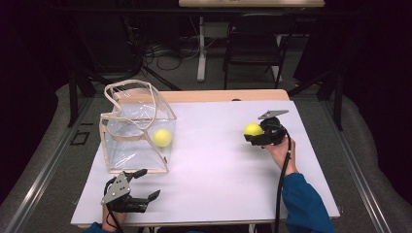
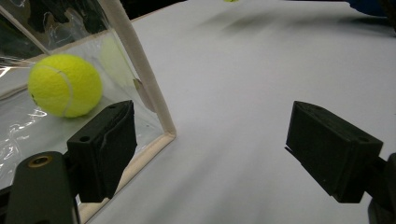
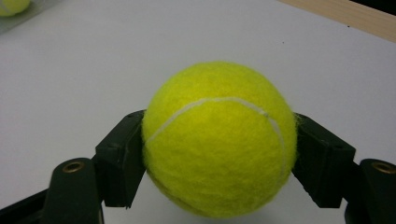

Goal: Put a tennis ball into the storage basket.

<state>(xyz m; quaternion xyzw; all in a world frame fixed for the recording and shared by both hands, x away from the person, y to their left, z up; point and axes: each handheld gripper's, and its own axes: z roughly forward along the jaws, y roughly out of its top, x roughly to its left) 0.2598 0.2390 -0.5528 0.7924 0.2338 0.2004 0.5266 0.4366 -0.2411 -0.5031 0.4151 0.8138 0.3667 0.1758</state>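
White bench top (image 1: 214, 160) in a dark room, chair (image 1: 255, 43) and cables behind. Right gripper (image 1: 257, 133) at the bench's right side, jaws clamped on a tennis ball (image 1: 252, 129), pads pressing on both flanks of it in the right gripper view (image 3: 219, 140), ball just above the surface. Second tennis ball (image 1: 163, 137) already sits inside the clear plastic bag (image 1: 138, 128) with the beige trim, standing at the left, mouth up and crumpled. Left gripper (image 1: 141, 187) near the bench's front edge just in front of the bag, jaws spread wide, nothing between them; in its own view one jaw sits close to the bag's corner seam (image 2: 149, 93). Likely job: carry the held ball over to the bag. Risks: round felt ball gripped only at its sides could squirt out; floppy rim may fold shut or catch the jaws, tipping the light bag unless the left one steadies it
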